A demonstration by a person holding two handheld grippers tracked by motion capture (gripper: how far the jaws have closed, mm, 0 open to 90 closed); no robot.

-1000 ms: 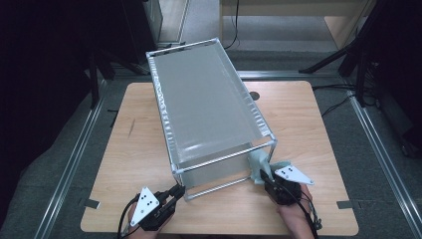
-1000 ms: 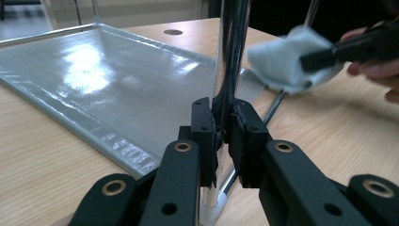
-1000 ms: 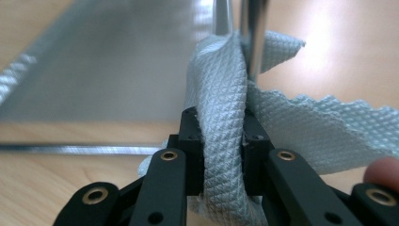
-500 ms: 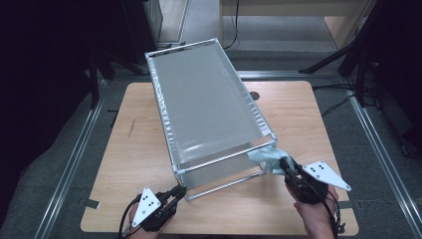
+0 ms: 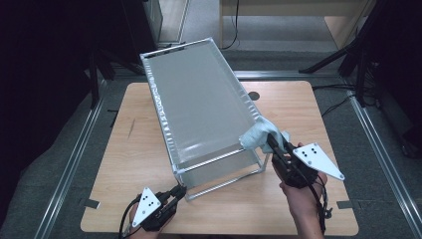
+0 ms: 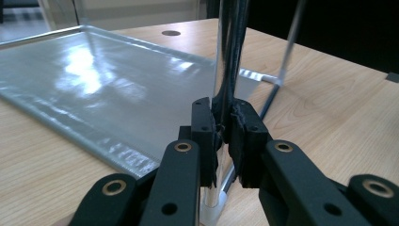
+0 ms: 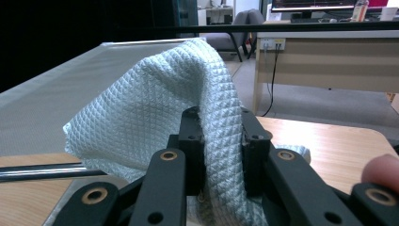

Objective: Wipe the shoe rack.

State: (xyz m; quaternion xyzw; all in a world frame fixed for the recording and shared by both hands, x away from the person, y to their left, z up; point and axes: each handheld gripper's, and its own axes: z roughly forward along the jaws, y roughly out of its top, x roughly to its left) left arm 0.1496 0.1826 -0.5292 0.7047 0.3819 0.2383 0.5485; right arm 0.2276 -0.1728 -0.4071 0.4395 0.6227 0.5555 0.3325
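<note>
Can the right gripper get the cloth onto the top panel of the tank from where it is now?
Probably yes. The right gripper holds the cloth at the near right corner of the tank, level with its top panel, with nothing between. The left gripper clamps the near left corner post, out of the way.

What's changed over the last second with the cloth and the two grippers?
The right gripper, shut on the pale blue cloth, has lifted it from low on the frame's near right corner up to the top rail. The left gripper has stayed clamped on the near left post of the mesh-covered frame, which has not shifted.
</note>
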